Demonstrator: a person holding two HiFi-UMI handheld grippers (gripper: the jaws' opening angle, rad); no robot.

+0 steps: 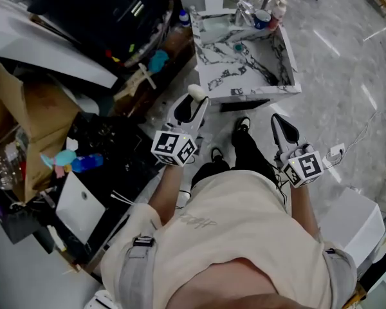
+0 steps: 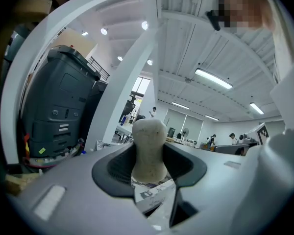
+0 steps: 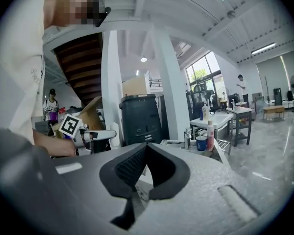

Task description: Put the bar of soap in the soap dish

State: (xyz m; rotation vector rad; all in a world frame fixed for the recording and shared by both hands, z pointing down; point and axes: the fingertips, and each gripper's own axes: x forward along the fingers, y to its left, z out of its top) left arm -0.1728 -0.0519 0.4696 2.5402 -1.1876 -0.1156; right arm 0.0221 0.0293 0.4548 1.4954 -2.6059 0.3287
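Soap bar, off-white and waisted where it was pinched, stood upright between the fingers of the left gripper; they were clamped on its lower half, and its rounded top stuck out past their tips; in the head view it hung in the air with the left gripper just short of the front wall of the marble-patterned sink, towards that wall's left end; the right gripper hung short of the same front wall, nearer the sink's right corner and well apart from the left one; the right gripper view showed its fingers pressed together at the tips with nothing between them; on the sink's far rim stood a tap, a blue cup and a bottle; the person's black shoes rested on the grey floor near the sink's front wall, between the two grippers.
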